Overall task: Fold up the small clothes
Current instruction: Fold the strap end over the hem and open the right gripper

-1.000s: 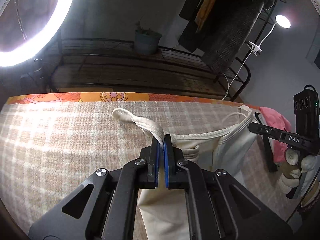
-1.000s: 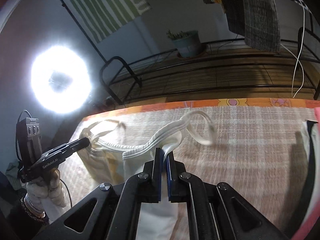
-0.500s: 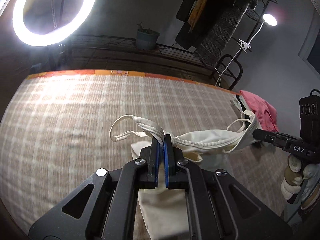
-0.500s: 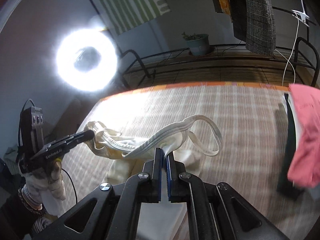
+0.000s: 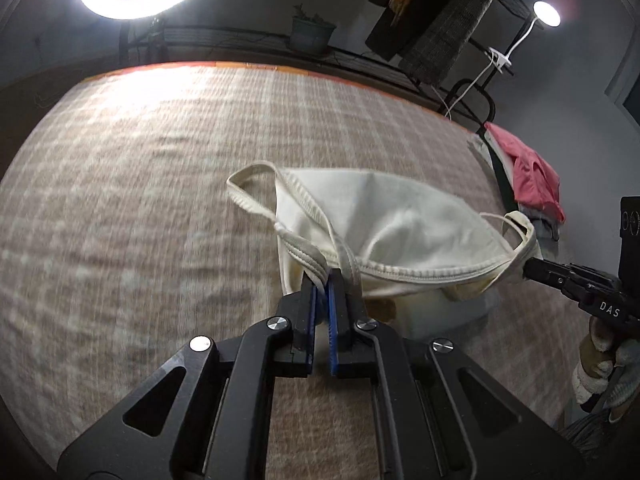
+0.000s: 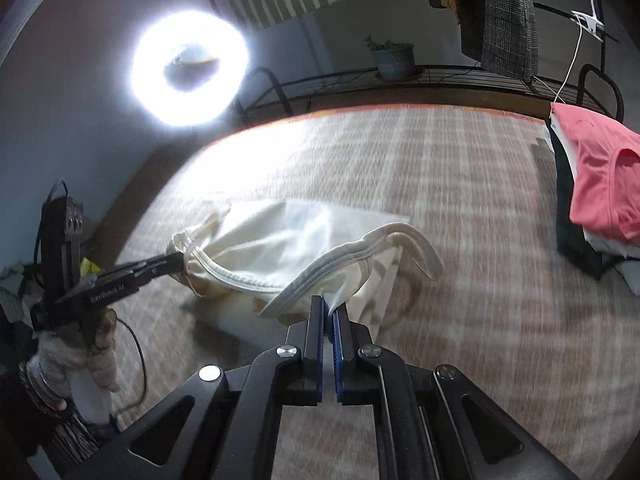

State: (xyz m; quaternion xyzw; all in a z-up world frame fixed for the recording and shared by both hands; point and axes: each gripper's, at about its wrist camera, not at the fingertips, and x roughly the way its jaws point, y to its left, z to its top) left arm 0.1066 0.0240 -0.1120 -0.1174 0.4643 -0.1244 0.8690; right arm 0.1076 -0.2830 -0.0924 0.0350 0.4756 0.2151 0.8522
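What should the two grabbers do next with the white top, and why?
Probably lower it flat onto the plaid cloth. The left gripper and right gripper each pinch a strap end of the cream top, so its top edge hangs raised between them while the body already drapes on the cloth.

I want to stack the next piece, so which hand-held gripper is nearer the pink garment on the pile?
Right. The right hand-held gripper holds the cream top on the side toward the pink garment; the left hand-held gripper holds the far strap.
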